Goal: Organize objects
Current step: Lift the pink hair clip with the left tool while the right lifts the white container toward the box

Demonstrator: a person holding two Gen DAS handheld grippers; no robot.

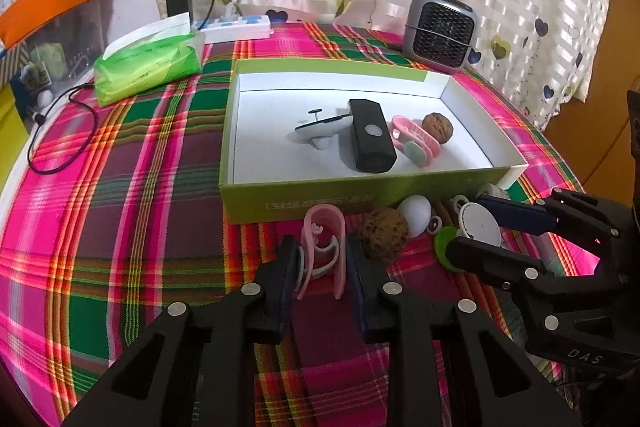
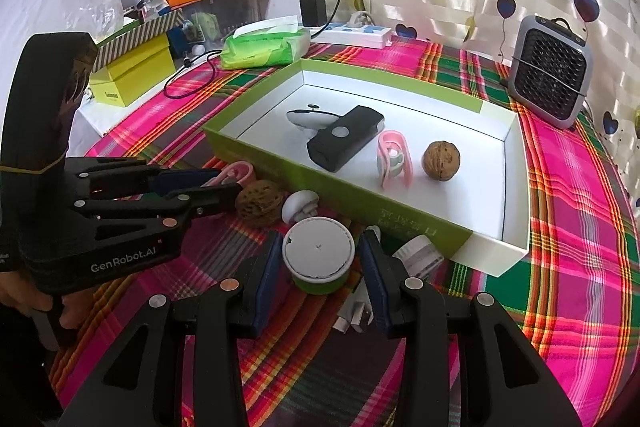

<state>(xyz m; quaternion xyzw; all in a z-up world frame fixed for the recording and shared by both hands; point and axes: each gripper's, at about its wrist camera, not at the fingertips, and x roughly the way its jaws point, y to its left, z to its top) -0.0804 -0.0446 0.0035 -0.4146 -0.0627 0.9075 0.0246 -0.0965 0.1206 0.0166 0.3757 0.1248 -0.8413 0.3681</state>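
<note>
A green box with white inside (image 1: 280, 205) (image 2: 256, 163) holds a white gadget (image 1: 320, 129), a black case (image 1: 370, 137), a pink clip (image 1: 412, 141) and a walnut (image 1: 438, 125). In front of it lie a pink clip (image 1: 324, 247), a walnut (image 1: 384, 233), a white ball (image 1: 416, 215) and a green cup with white lid (image 2: 318, 255). My left gripper (image 1: 320, 259) is open, with its fingers on either side of the pink clip. My right gripper (image 2: 320, 259) is open, with its fingers on either side of the cup.
A tissue pack (image 1: 148, 65), power strip (image 1: 236, 27), black charger with cable (image 1: 178, 3) and grey fan (image 1: 440, 31) stand at the back of the plaid table. A white plug (image 2: 356, 311) and a small jar (image 2: 420, 255) lie near the right gripper.
</note>
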